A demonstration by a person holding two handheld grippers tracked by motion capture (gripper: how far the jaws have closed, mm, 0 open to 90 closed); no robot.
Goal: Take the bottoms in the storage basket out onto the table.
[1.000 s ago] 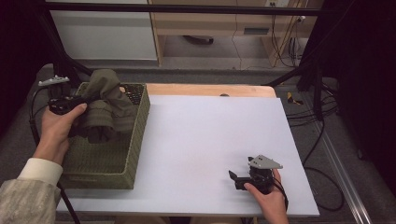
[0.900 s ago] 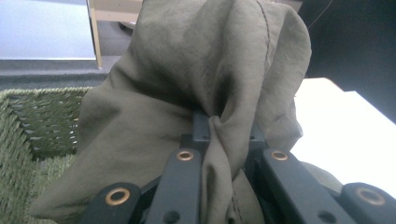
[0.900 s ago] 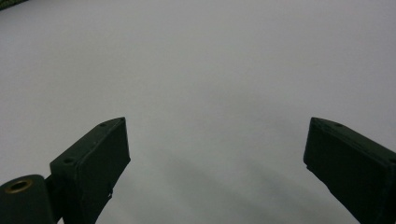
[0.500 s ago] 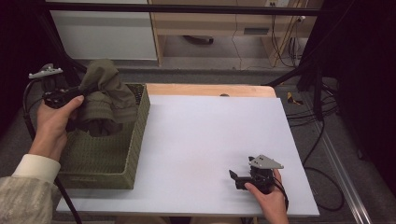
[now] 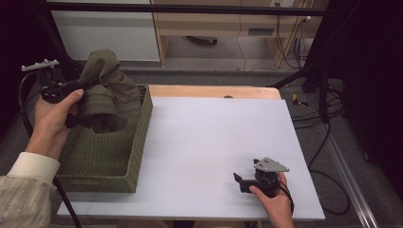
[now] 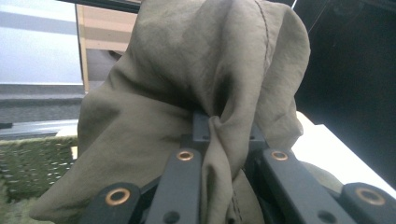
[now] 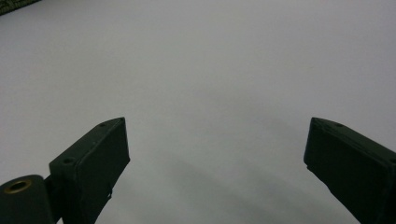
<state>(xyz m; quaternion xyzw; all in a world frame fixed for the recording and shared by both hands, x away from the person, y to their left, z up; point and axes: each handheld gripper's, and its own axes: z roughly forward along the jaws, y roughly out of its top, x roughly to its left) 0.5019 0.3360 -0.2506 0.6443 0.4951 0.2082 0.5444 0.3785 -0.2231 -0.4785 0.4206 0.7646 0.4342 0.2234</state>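
Above the far left corner of the woven basket (image 5: 138,142), the olive cloth (image 5: 107,92) hangs bunched from the left gripper (image 5: 71,87), lifted partly clear, its lower folds seemingly inside the basket, though contact with the floor cannot be told. Judged soft, light and limp: it drapes and folds freely and will swing and trail, so snagging on the basket rim is the main risk. In the left gripper view a pinched fold of cloth (image 6: 224,140) runs between the closed jaws; the hold is on one gathered ridge, and a thicker bunch would likely hold more surely. The left hand (image 5: 54,118) is raised at the basket's far left, the forearm angled up from the near edge. The right gripper (image 5: 242,183) rests low on the white table (image 5: 214,137) near the front edge, its jaws spread wide, empty.
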